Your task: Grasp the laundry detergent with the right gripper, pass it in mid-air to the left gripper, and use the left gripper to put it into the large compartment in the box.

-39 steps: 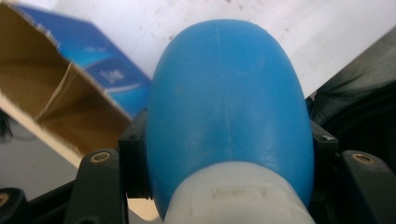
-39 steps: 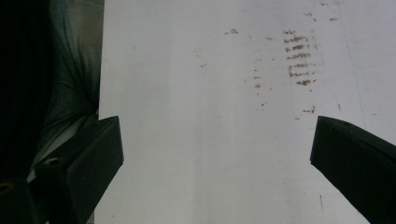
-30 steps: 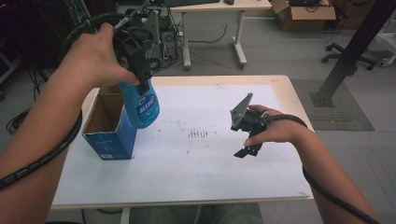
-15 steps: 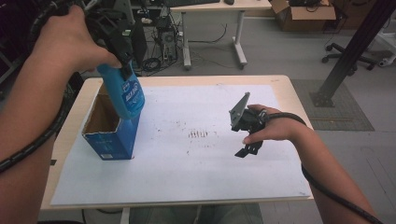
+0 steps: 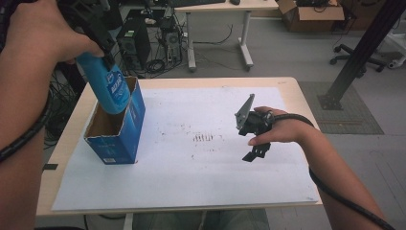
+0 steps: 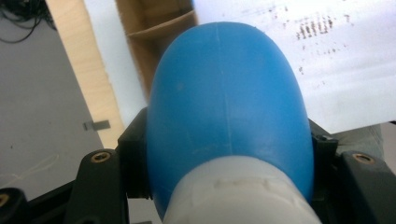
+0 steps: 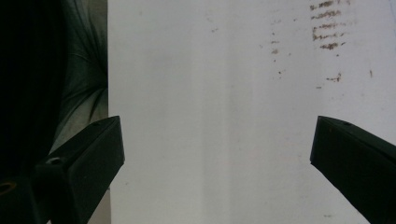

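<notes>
1. In the high view's upper left, the left gripper [image 5: 98,40] clamps its jaws on a blue plastic bottle with a white cap [image 5: 109,86], held tilted, base down, over the open blue cardboard box [image 5: 125,136].
2. The step in hand looks like lowering the bottle into the box; next, align it with the opening.
3. Centre right, the right gripper [image 5: 253,136] rests above the white paper sheet [image 5: 201,177], jaws spread wide, empty.

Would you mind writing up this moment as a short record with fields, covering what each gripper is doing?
left gripper: shut on blue bottle, bottom end down
bottle position: over the open top of the blue box, tilted
right gripper: jaws open, nothing between them, above the white sheet
box: upright at the sheet's left edge
</notes>
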### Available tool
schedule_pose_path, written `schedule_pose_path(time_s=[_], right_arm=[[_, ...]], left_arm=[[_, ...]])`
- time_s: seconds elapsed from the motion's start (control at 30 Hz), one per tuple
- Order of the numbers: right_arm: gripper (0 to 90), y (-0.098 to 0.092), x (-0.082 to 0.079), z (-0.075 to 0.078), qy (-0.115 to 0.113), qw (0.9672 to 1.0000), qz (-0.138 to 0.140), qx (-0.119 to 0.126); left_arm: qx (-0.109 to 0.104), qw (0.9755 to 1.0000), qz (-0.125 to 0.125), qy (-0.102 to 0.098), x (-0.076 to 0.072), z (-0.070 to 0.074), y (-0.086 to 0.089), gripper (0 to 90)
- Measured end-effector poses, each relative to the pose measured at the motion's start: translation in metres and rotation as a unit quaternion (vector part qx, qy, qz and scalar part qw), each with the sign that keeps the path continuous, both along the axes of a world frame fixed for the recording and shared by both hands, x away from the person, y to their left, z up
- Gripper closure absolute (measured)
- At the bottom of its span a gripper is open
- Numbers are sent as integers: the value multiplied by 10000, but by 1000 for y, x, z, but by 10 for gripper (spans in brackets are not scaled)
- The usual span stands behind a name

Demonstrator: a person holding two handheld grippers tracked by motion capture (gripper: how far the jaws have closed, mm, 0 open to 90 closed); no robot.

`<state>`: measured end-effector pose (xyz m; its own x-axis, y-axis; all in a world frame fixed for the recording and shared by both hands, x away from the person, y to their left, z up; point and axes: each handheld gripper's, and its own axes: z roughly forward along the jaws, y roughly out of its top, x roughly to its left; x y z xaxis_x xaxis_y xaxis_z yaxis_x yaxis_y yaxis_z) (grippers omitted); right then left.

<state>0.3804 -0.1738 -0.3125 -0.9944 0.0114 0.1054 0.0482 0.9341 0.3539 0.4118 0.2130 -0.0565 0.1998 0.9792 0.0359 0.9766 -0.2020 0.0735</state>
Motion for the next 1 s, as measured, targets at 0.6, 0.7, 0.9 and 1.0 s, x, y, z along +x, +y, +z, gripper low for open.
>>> schedule_pose_path(time_s=[0.6, 0.7, 0.9, 1.0], right_arm=[[34, 0, 0, 11, 147, 9988, 70, -452], [32, 0, 0, 12, 160, 9987, 46, -473], [32, -1, -1, 14, 184, 9985, 48, -521], [32, -1, -1, 14, 201, 9984, 43, -523]], left_arm=[[-39, 9991, 395, 123, 11, -23, 33, 378], [-70, 9988, 465, 143, 13, -27, 38, 378], [-8, 9981, 606, 130, 16, -35, 44, 378], [-3, 9979, 635, 138, 17, -39, 45, 378]])
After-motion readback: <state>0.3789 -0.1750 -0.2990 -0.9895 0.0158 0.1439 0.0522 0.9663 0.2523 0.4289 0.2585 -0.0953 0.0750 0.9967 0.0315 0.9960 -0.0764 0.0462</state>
